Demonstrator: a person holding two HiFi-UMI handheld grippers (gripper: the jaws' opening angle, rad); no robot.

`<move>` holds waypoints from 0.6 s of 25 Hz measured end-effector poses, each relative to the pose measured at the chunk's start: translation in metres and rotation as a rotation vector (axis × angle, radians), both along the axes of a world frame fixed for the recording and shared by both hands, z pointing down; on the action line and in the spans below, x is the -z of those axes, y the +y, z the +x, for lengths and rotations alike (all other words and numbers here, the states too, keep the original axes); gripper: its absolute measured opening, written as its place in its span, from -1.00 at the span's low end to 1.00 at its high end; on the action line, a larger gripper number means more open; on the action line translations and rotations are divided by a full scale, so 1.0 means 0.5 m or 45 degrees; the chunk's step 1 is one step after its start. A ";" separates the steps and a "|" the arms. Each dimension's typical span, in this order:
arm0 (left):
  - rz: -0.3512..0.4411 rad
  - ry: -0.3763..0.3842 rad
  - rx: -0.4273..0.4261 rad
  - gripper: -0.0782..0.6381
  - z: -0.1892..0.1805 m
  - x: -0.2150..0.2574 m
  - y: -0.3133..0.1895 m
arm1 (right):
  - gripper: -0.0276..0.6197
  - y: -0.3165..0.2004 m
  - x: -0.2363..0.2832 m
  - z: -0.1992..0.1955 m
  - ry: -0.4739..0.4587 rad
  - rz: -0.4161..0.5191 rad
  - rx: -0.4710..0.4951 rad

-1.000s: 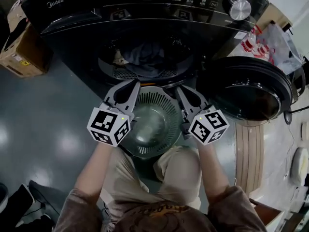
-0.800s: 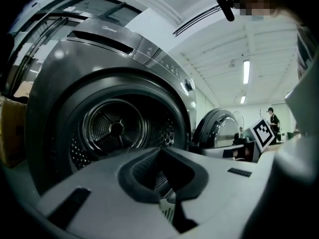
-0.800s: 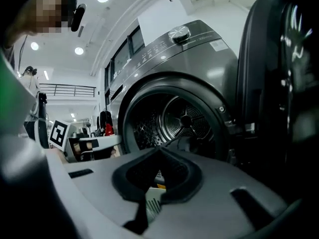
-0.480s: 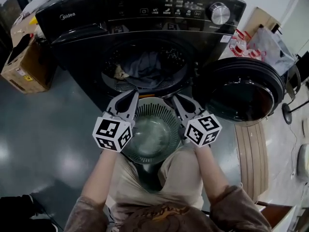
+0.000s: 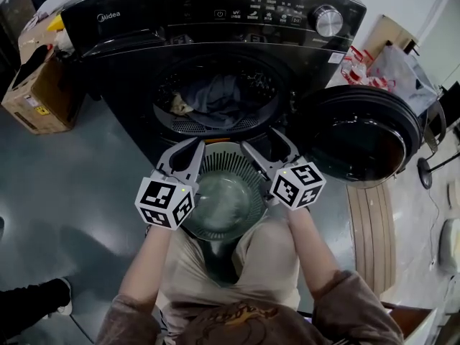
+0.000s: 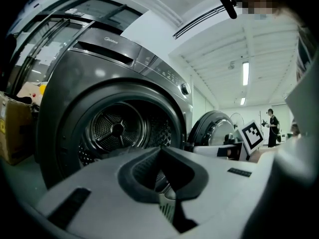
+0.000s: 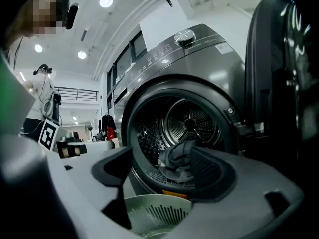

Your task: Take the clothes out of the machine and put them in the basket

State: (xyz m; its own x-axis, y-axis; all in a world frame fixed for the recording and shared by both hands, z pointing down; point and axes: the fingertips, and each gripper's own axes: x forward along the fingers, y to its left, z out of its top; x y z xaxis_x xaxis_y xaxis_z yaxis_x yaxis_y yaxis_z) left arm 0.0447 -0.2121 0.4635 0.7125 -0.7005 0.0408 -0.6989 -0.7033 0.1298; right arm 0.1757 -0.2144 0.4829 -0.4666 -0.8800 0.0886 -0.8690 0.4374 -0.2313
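Left of the basket point(image 5: 224, 165), the left gripper point(image 5: 195, 145) hovers with its jaws together on nothing. The pale slotted basket looks empty. Above it, grey clothes point(image 5: 215, 95) lie heaped inside the washing machine point(image 5: 144, 20) drum. Further right, the right gripper point(image 5: 260, 141) has its jaws opening, nothing between them, beside the open door point(image 5: 363, 135). Unloading seems not yet begun; every garment is left to move.
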 end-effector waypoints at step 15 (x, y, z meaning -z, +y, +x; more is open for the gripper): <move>-0.032 -0.011 0.073 -0.76 -0.062 -0.044 0.026 | 0.88 -0.274 -0.083 -0.057 0.180 -0.116 0.056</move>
